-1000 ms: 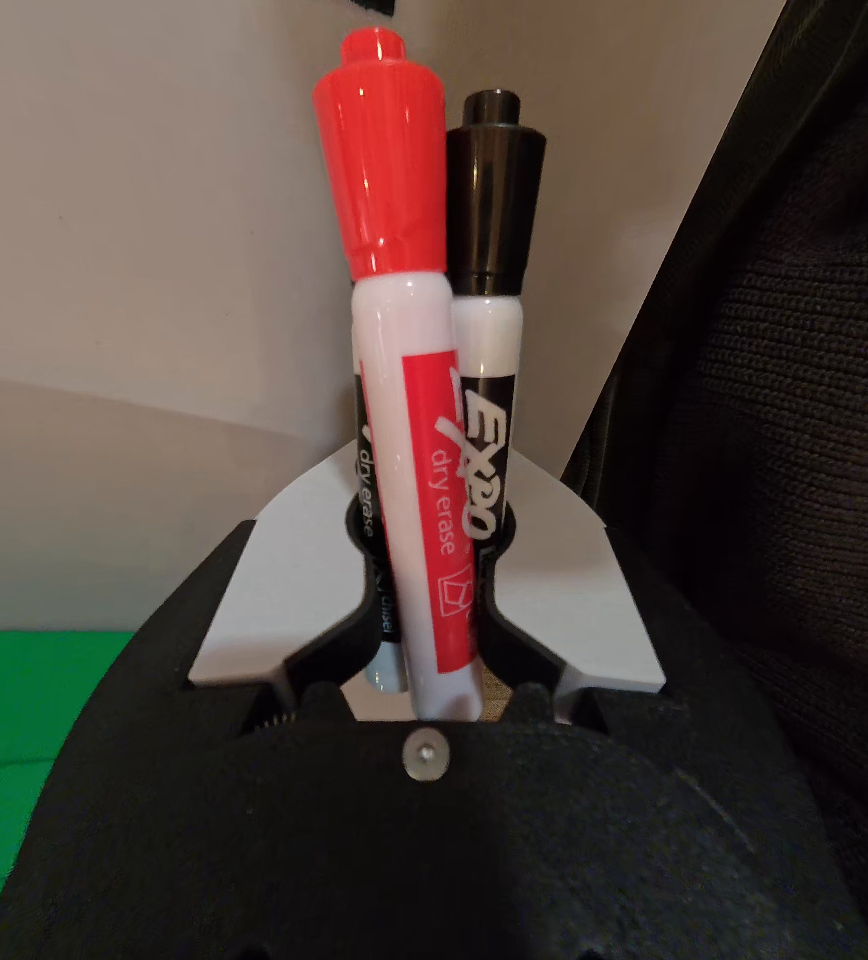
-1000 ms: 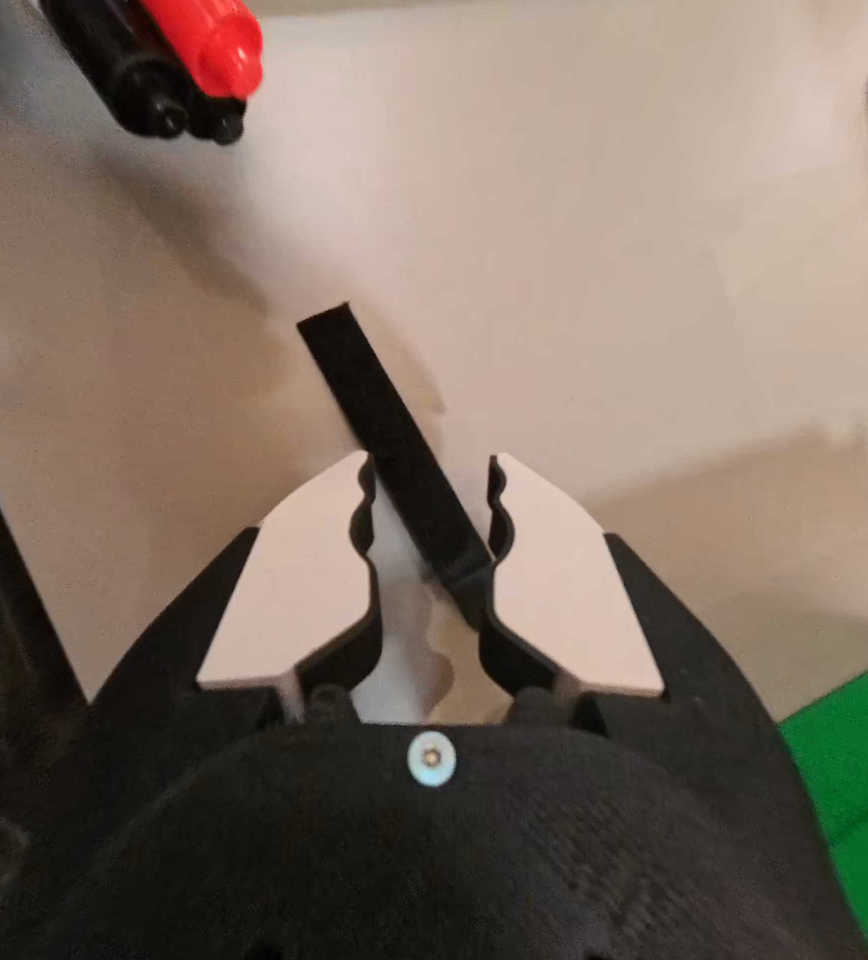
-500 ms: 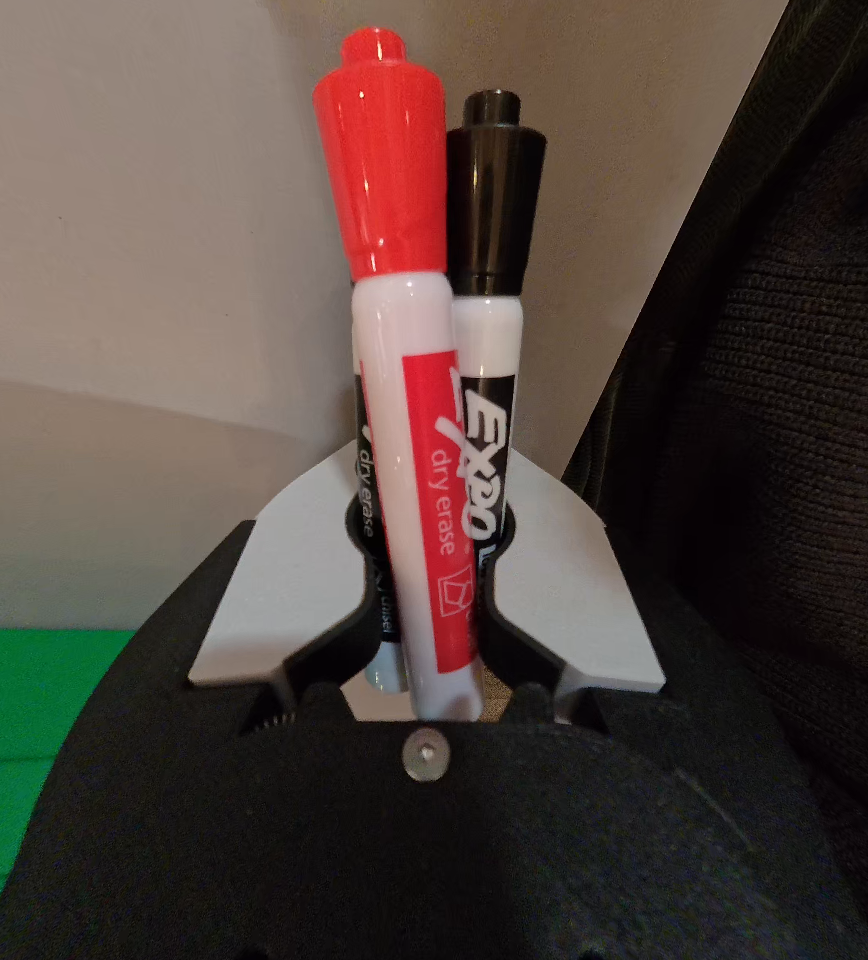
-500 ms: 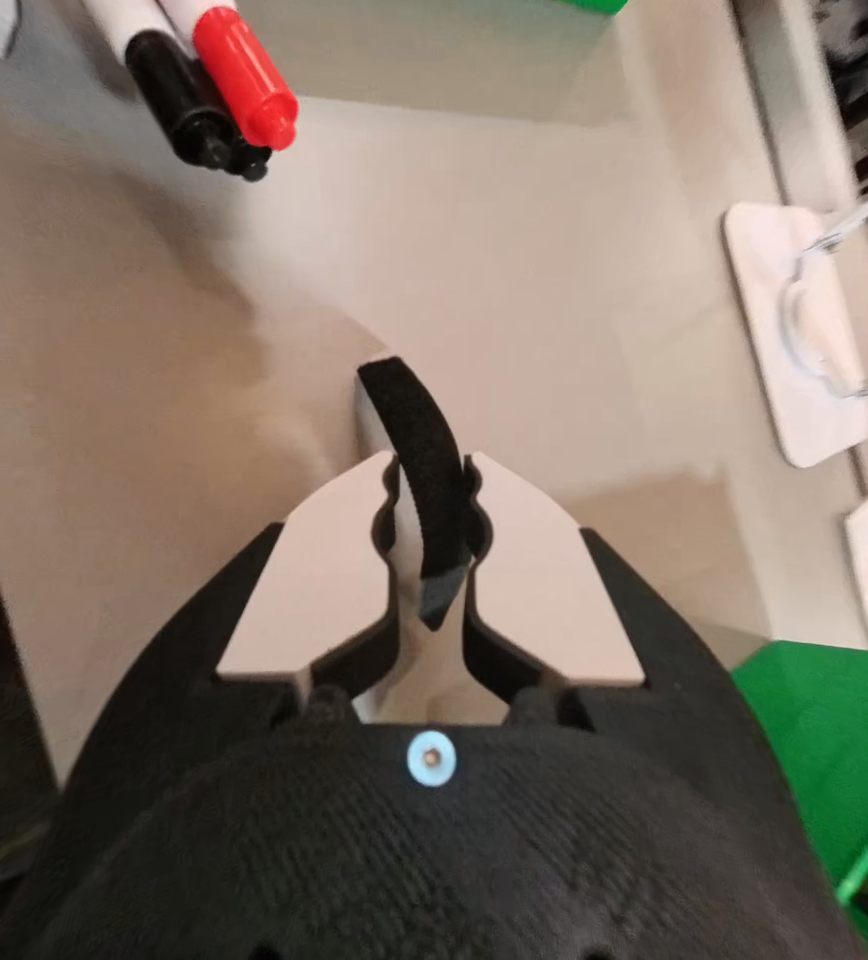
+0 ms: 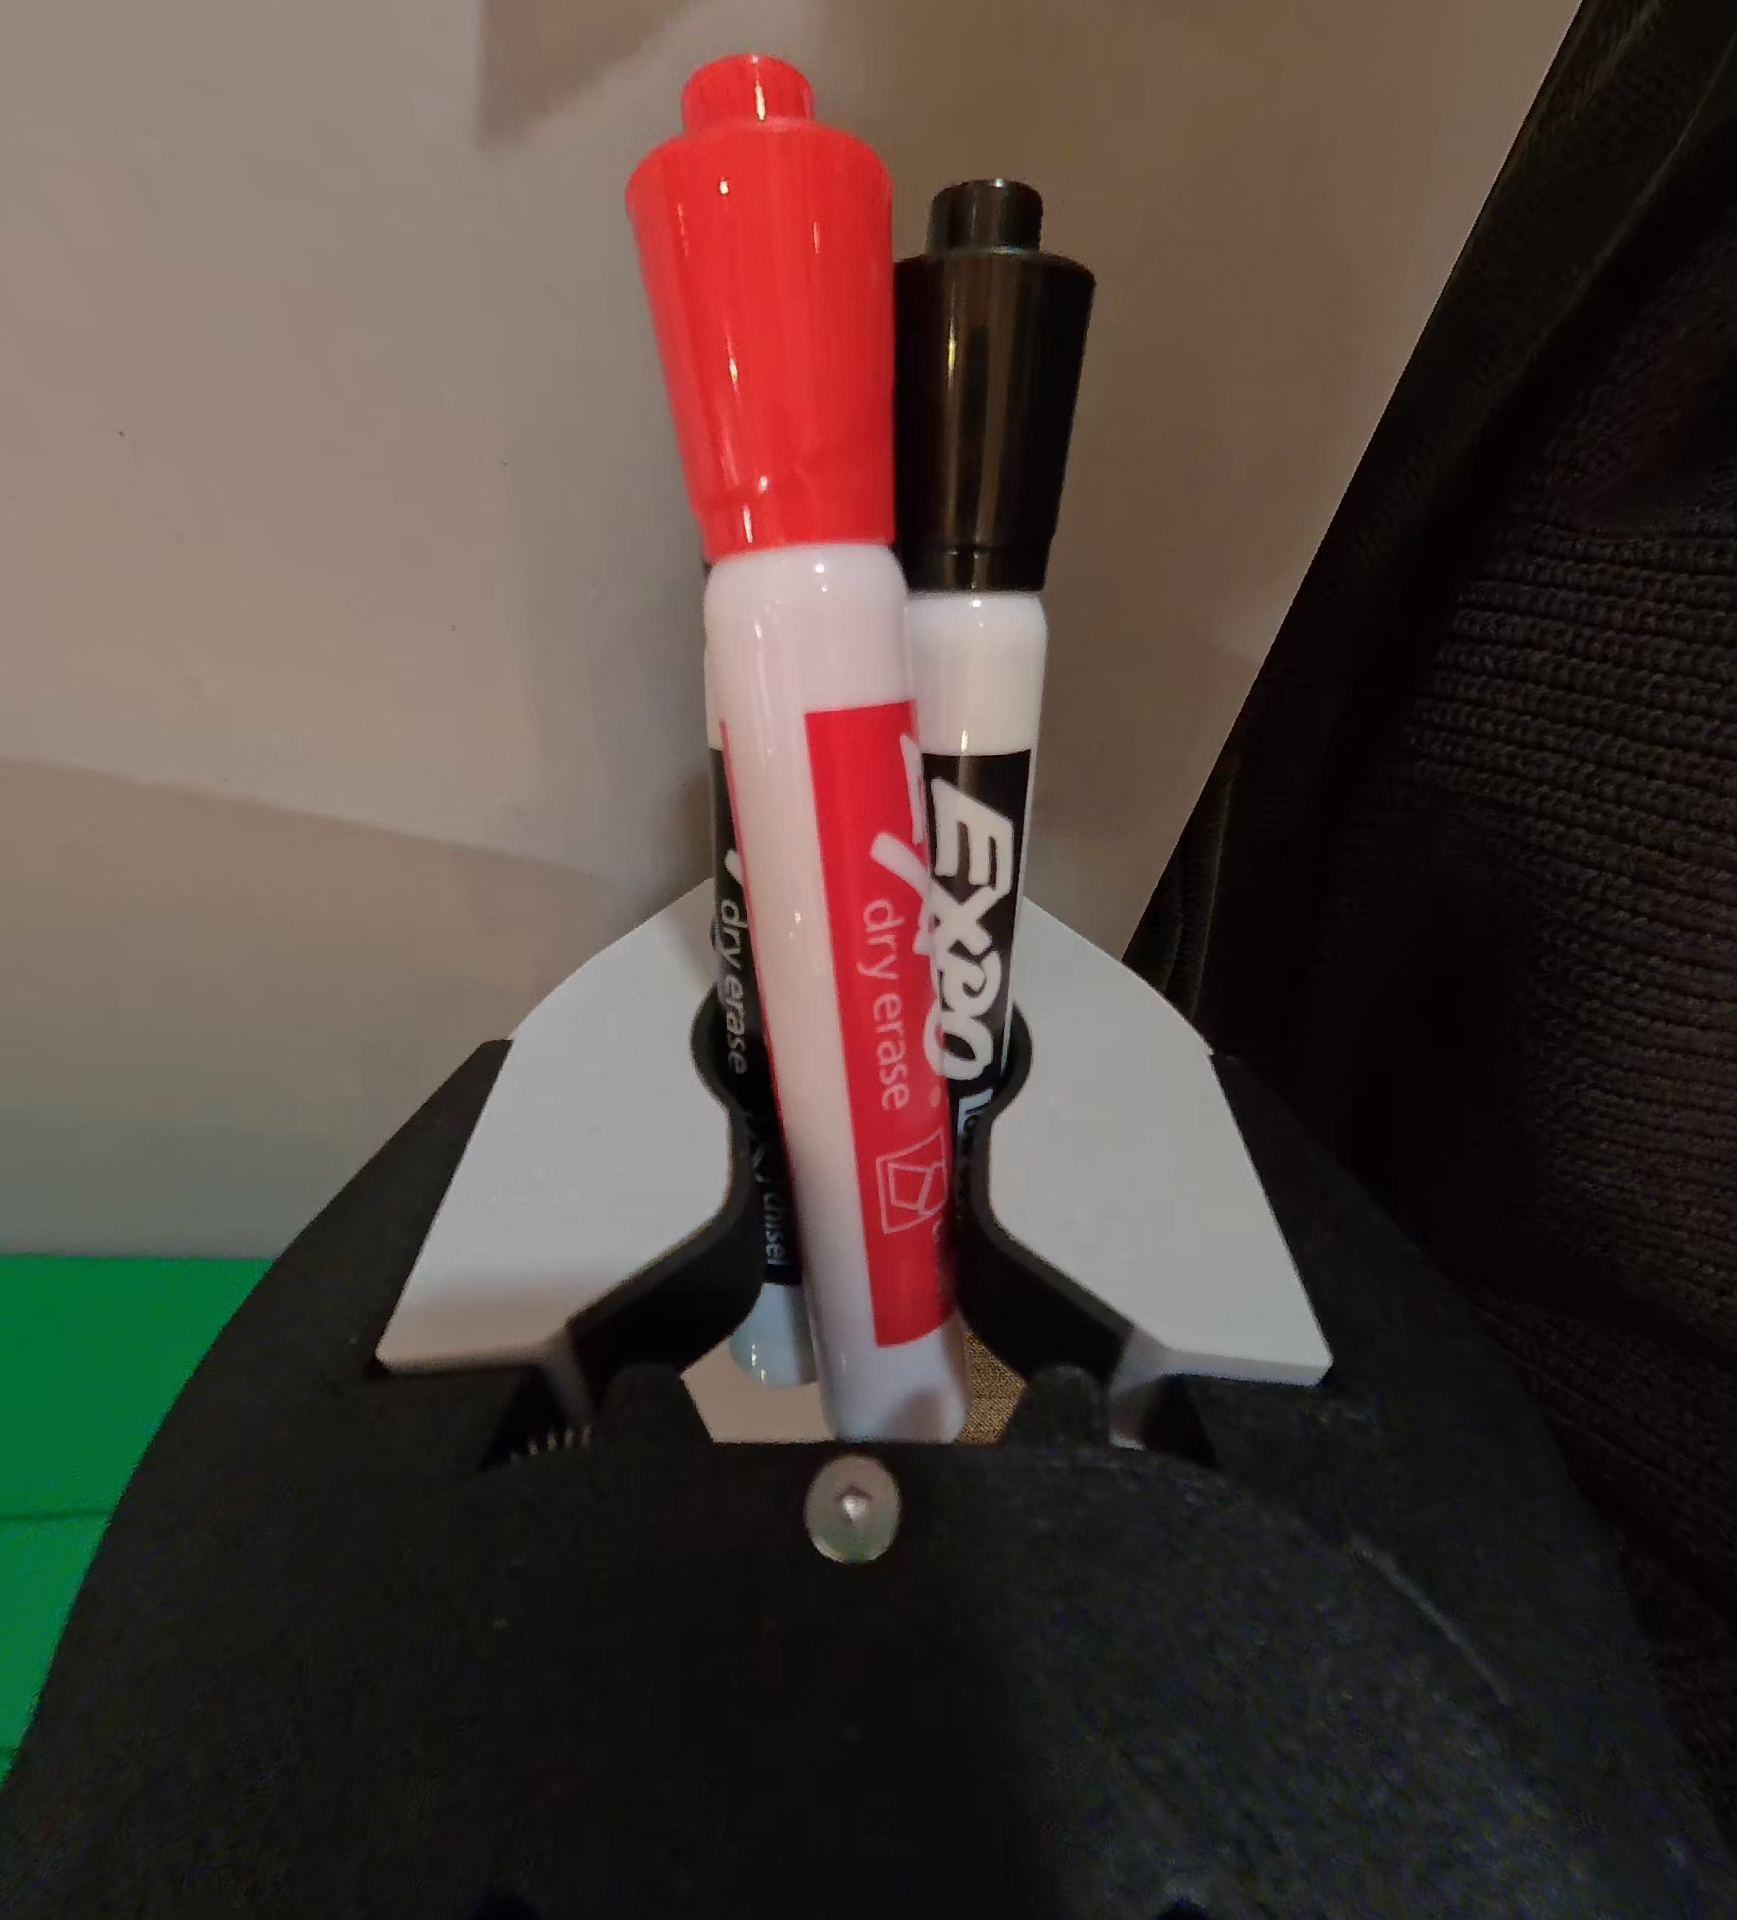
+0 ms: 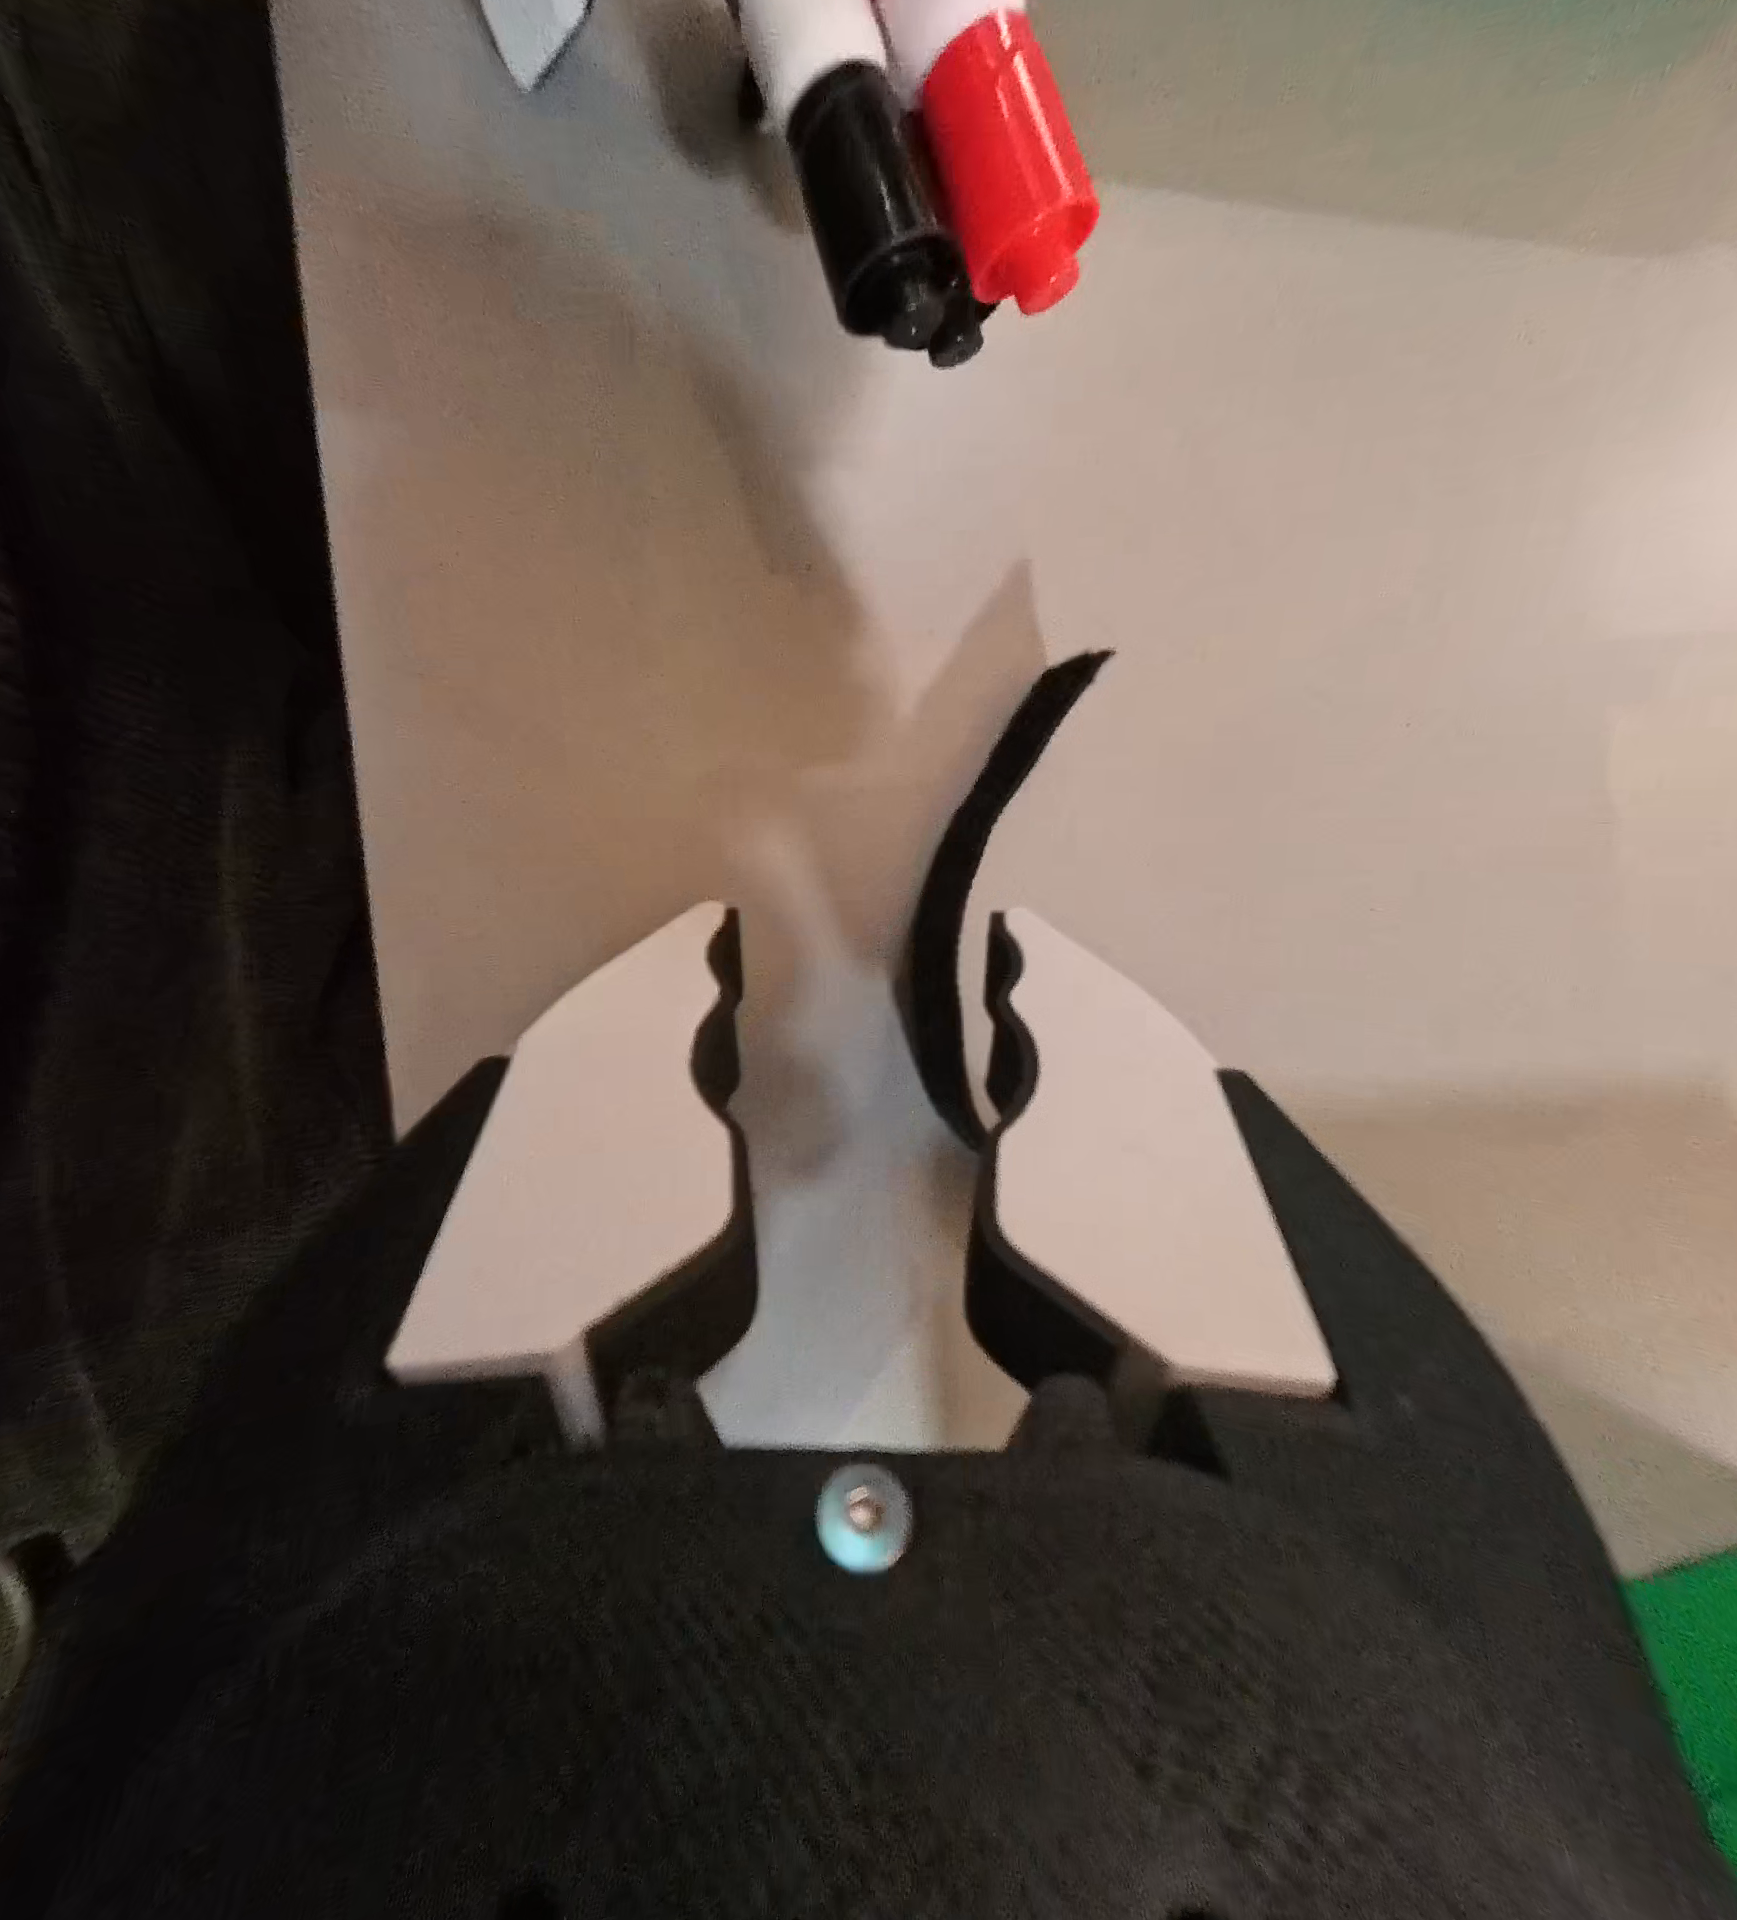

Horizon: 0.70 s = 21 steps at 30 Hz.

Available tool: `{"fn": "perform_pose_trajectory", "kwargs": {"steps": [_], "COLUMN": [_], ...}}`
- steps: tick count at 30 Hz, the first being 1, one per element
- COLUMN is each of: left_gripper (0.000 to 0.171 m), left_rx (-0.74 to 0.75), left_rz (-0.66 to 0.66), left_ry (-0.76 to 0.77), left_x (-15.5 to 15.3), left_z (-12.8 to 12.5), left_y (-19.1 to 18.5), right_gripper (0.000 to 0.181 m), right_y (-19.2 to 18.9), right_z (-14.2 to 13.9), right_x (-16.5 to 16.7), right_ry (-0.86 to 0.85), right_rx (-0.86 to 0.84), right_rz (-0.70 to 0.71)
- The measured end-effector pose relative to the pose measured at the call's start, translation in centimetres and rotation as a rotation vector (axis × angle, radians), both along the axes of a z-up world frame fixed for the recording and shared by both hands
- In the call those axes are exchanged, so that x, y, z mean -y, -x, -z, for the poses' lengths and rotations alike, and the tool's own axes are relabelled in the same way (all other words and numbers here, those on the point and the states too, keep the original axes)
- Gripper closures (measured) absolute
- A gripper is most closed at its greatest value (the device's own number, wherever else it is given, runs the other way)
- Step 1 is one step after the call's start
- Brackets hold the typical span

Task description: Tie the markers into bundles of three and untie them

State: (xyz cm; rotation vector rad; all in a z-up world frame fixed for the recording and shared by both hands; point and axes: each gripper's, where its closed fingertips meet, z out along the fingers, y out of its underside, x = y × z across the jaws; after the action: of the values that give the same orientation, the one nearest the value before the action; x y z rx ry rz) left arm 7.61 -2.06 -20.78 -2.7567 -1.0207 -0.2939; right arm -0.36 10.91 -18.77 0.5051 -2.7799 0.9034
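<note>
Markers fill the left hand-held gripper [image 5: 859,935], which is closed on a small bundle of them. The bundle stands upright along the fingers. In front is a red-capped white dry-erase marker [image 5: 812,831], its butt end down near the gripper's screw. Touching it on the right and a little behind is a black-capped white dry-erase marker [image 5: 989,644]. A third marker with a black label [image 5: 739,987] shows only as a sliver to the left of the red one, so its cap cannot be made out from this side. All three pass through the rounded notch between the grey fingers.

The right wrist view shows the same bundle from the cap end [image 6: 947,187], high in the picture and well apart from the right hand-held gripper [image 6: 864,920]. That gripper has its jaws parted, with a clear gap between them. A narrow black fabric strap [image 6: 947,862] curves up out of that gap. Its lower part lies against the inner edge of the right-side finger, and nothing presses on it from the other side, so it is leaning there, not clamped. Its free end bends away to the right.

Behind both grippers lies a plain beige worktop [image 6: 1363,727]. A dark knitted garment [image 5: 1570,935] hangs at the edge of each view, and a bright green surface [image 5: 64,1403] shows low in the corners.
</note>
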Motion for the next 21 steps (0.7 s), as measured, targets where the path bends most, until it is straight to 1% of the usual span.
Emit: {"fn": "perform_pose_trajectory", "kwargs": {"steps": [2, 6, 8, 10, 12, 15, 16, 17, 18, 21], "left_gripper": [0.127, 0.127, 0.127, 0.127, 0.127, 0.127, 0.127, 0.127, 0.127, 0.127], "left_rx": [0.000, 0.000, 0.000, 0.001, 0.001, 0.001, 0.001, 0.001, 0.002, 0.001], "left_rz": [0.000, -0.001, 0.000, -0.001, -0.002, -0.002, -0.002, -0.002, -0.002, -0.003], "left_ry": [0.000, 0.000, 0.000, -0.001, -0.001, 0.000, 0.000, 0.001, 0.001, 0.000], "left_x": [0.0, 0.0, 0.0, 0.0, 0.0, 0.0, 0.0, 0.0, 0.0, 0.0], "left_z": [0.0, 0.0, 0.0, 0.0, 0.0, 0.0, 0.0, 0.0, 0.0, 0.0], "left_y": [0.0, 0.0, 0.0, 0.0, 0.0, 0.0, 0.0, 0.0, 0.0, 0.0], "right_gripper": [0.135, 0.145, 0.152, 0.152, 0.155, 0.155, 0.159, 0.167, 0.171, 0.181], "right_y": [0.5, 2.2, 2.2, 2.1, 2.1, 3.0, 3.1, 3.1, 3.1, 2.5], "right_z": [-1.1, -2.9, -3.3, -3.1, -2.3, -0.7, -0.2, 0.1, 0.2, 0.2], "right_x": [0.2, 0.7, 1.3, 2.1, 2.7, 2.7, 2.7, 2.7, 2.8, 3.0], "right_ry": [0.045, 0.134, 0.171, 0.194, 0.177, 0.115, 0.100, 0.093, 0.100, 0.091], "right_rx": [0.008, 0.000, 0.056, 0.130, 0.186, 0.181, 0.178, 0.185, 0.199, 0.233], "right_rz": [0.028, 0.133, 0.174, 0.232, 0.295, 0.405, 0.426, 0.442, 0.453, 0.439]}}
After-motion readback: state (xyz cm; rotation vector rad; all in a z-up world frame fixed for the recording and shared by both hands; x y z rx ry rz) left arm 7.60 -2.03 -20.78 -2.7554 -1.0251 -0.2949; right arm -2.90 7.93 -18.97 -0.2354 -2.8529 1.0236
